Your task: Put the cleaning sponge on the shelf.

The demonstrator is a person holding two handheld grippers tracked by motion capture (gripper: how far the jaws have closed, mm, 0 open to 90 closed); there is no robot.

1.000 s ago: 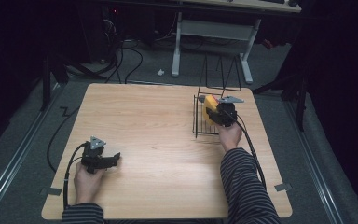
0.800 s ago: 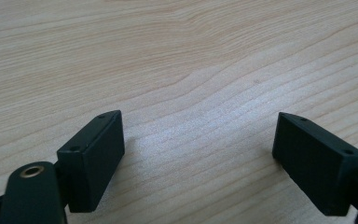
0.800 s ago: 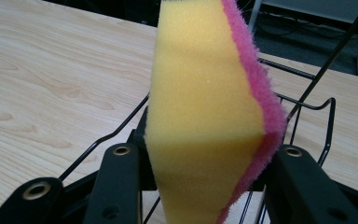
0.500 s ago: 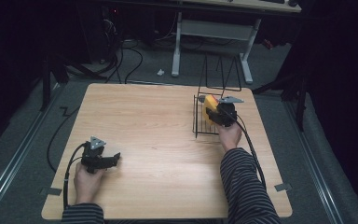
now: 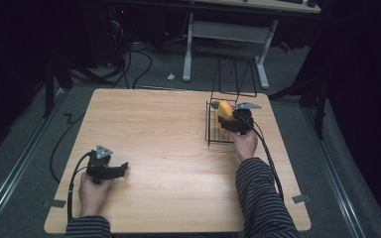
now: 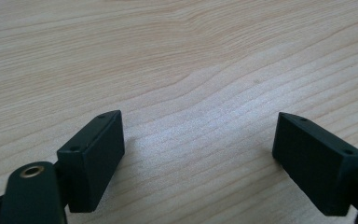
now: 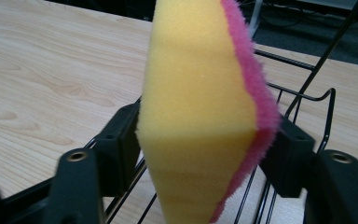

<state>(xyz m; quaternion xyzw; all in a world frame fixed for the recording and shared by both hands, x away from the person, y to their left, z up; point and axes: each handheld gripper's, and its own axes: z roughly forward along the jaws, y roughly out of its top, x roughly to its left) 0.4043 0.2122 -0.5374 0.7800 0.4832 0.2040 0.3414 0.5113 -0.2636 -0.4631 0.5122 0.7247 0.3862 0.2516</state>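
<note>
A yellow sponge with a pink scouring side is squeezed between the jaws of my right gripper, held upright over a black wire rack. From above, the sponge and right gripper sit above the rack at the table's right side. My left gripper rests low at the front left of the table, pointing right. Its jaws stand wide apart over bare wood, with nothing between its fingers.
The wooden table has open room across its middle and left. The wire rack's tall back loops rise at the far edge. Beyond the table stand a desk frame and cables on the dark floor.
</note>
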